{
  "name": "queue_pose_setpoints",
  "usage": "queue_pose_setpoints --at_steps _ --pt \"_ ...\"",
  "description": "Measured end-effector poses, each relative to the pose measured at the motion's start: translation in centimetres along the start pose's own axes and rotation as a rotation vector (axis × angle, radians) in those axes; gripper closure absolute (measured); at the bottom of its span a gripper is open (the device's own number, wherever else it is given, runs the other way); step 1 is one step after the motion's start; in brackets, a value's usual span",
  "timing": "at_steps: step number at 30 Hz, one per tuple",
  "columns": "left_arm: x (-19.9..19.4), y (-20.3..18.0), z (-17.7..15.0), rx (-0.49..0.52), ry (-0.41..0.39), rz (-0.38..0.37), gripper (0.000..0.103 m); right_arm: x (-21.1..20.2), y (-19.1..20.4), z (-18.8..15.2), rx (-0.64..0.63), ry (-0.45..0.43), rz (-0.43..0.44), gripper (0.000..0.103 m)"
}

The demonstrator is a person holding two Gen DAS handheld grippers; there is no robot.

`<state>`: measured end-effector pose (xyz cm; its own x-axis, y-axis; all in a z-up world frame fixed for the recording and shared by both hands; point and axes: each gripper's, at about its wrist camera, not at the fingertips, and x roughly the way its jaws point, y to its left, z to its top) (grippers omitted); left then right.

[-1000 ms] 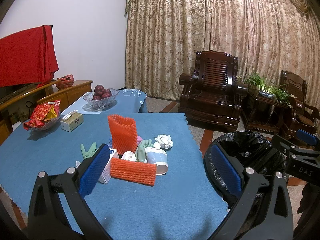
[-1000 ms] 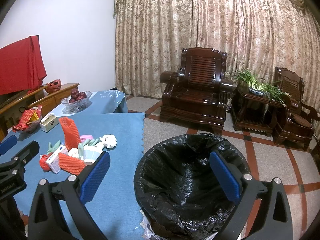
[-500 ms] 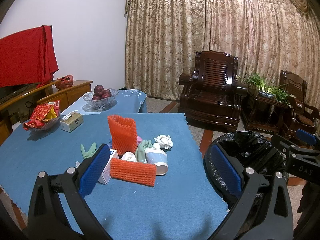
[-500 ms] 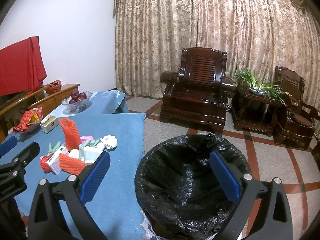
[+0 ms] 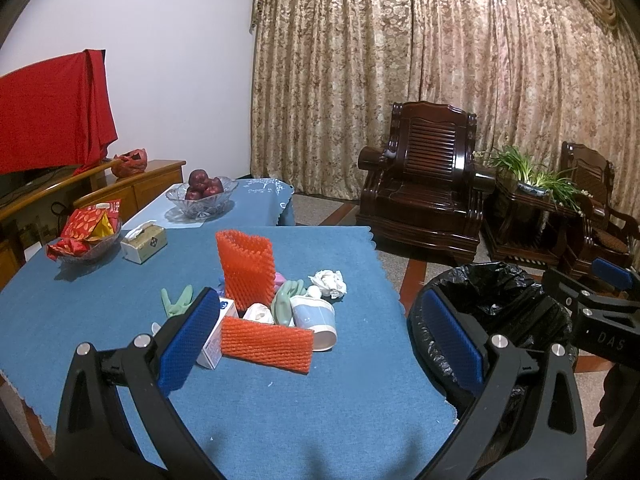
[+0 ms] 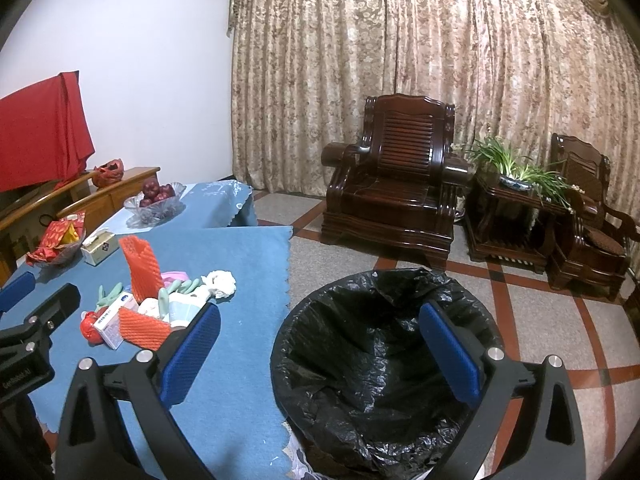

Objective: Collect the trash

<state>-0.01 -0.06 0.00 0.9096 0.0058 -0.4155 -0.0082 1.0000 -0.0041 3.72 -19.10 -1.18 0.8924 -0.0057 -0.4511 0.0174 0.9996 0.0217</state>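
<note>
Orange foam netting (image 5: 266, 344) fronts the trash pile, mid-table on the blue cloth (image 5: 320, 412), at 11 o'clock from the left gripper (image 5: 320, 336). A paper cup (image 5: 314, 320), green gloves (image 5: 286, 300), a small carton (image 5: 214, 344) and crumpled tissue (image 5: 329, 282) are bunched together, so probably staged for pickup. Left gripper: jaws spread wide, empty, aimed at the pile. Right gripper (image 6: 320, 350): also wide apart, empty, hovering over the black-lined bin (image 6: 372, 364), which sits just off the table edge at 3 o'clock for short drops. Nothing collected yet, as far as the bin shows.
</note>
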Motion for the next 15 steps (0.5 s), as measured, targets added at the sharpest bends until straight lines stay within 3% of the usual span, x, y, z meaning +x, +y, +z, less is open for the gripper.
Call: queue_pose_setpoints --at_steps 15 --pt "-0.01 -0.01 -0.03 -0.002 0.001 0.000 0.005 0.11 -0.08 0.05 0.000 0.002 0.001 0.006"
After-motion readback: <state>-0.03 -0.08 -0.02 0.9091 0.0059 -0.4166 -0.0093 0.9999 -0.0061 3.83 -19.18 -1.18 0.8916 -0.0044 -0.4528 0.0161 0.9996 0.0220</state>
